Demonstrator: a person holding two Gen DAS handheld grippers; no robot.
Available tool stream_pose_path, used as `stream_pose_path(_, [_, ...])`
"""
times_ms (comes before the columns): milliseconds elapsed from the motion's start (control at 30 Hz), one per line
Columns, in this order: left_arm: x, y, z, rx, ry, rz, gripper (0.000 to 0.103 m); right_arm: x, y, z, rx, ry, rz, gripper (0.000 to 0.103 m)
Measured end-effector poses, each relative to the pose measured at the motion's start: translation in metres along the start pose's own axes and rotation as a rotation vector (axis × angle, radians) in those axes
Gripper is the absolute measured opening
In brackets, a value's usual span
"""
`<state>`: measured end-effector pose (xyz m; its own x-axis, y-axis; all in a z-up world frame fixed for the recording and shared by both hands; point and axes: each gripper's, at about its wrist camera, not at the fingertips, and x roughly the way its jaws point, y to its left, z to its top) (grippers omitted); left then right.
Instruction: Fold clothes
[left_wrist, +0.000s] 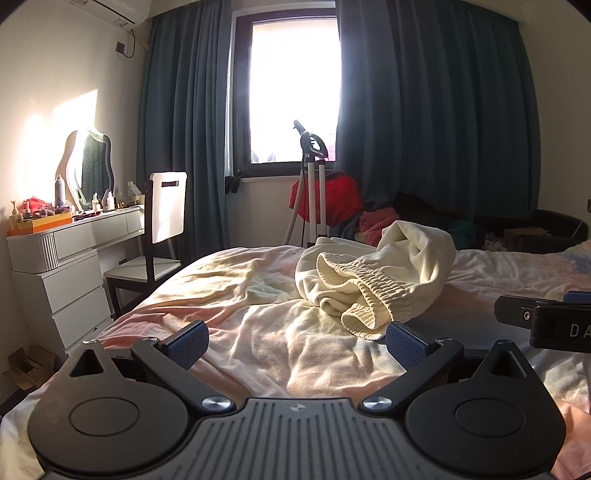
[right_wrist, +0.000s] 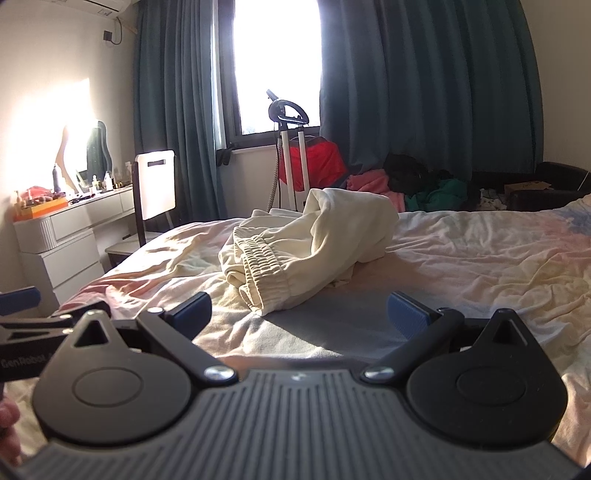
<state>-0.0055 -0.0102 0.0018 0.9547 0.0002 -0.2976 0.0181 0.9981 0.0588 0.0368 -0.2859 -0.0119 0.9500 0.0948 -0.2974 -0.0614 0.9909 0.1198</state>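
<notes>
A crumpled pair of cream trousers (left_wrist: 376, 273) (right_wrist: 306, 243) with a ribbed elastic waistband lies heaped on the bed (left_wrist: 229, 295) (right_wrist: 480, 266), whose sheet is pastel and wrinkled. My left gripper (left_wrist: 297, 343) hovers over the sheet just short of the heap, open, nothing between its blue pads. The waistband's near end lies close to its right pad (left_wrist: 406, 345). My right gripper (right_wrist: 299, 314) is open too, a short way before the waistband, nothing between its fingers. Each gripper shows at the edge of the other's view: the right one (left_wrist: 546, 321), the left one (right_wrist: 29, 314).
A white dressing table (left_wrist: 74, 251) with a mirror and bottles stands at the left, a chair (left_wrist: 162, 229) beside it. A garment steamer (left_wrist: 312, 192) stands past the bed under the window. More clothes (right_wrist: 424, 188) are piled by the dark curtains.
</notes>
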Motion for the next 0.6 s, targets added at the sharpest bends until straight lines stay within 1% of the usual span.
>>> stream_pose_path(267, [-0.0005,-0.0018,-0.0023,0.006,-0.003,-0.001,0.103,0.0023,-0.0005,0.0015,0.006,0.015,0.008,0.103])
stream_pose_path(400, [0.0004,-0.0028,-0.0025,0.009,-0.004,-0.005,0.103,0.0039,0.0002,0.0015,0.007,0.018,-0.001,0.103])
stream_pose_path(533, [0.0011,-0.0033,-0.0021,0.004,-0.004,-0.005,0.103,0.0044,-0.0008,0.0022,0.024,0.021,-0.012,0.103])
stream_pose_path(600, [0.0002,-0.0011,-0.0021,-0.003,-0.005,-0.008,0.103,0.0070,-0.0020,0.0012,0.045,0.038,0.001,0.103])
